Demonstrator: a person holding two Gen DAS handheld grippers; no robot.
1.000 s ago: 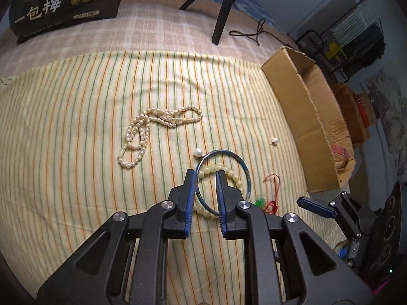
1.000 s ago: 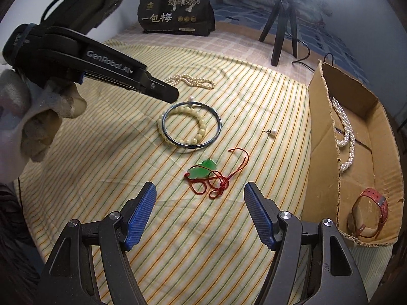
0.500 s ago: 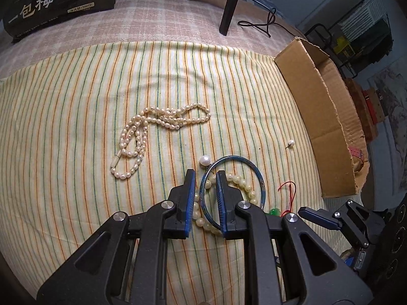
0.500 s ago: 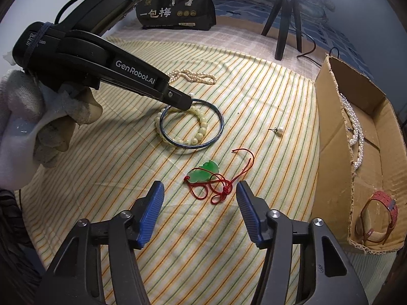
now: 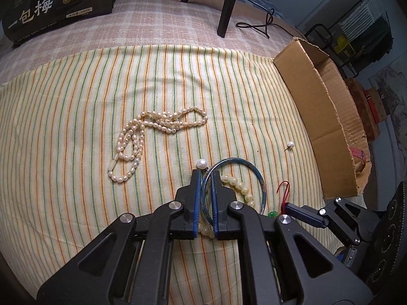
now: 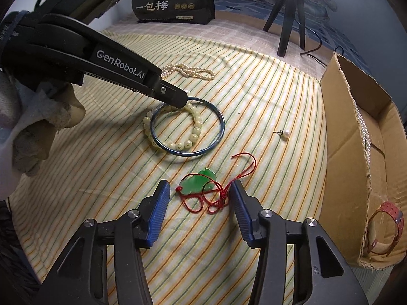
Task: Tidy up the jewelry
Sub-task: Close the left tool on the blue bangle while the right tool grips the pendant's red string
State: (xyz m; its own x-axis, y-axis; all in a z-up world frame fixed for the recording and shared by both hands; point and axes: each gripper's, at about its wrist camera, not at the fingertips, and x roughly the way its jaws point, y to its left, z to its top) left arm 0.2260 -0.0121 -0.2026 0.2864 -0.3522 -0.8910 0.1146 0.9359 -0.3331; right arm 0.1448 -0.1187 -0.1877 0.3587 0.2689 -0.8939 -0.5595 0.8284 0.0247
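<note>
My left gripper (image 5: 205,175) is shut on the rim of a blue bangle (image 5: 259,178) that lies on the striped cloth; it also shows in the right wrist view (image 6: 183,101) on the bangle (image 6: 218,117). A cream bead bracelet (image 6: 195,129) lies inside and under the bangle. My right gripper (image 6: 198,190) is open, its fingers on either side of a green pendant (image 6: 197,184) on a red cord (image 6: 244,170). A pearl necklace (image 5: 142,132) lies to the left on the cloth. A loose pearl (image 5: 201,163) sits by the left fingertips. A pearl earring (image 6: 285,134) lies near the box.
An open cardboard box (image 6: 353,152) stands at the right, holding a pearl strand (image 6: 363,129) and a red watch (image 6: 389,218). A black printed bag (image 6: 175,2) and a tripod (image 6: 285,20) stand at the back of the bed.
The left jaws have closed in on the bangle rim. The right gripper has moved forward and down over the green pendant, its jaws narrowing around it.
</note>
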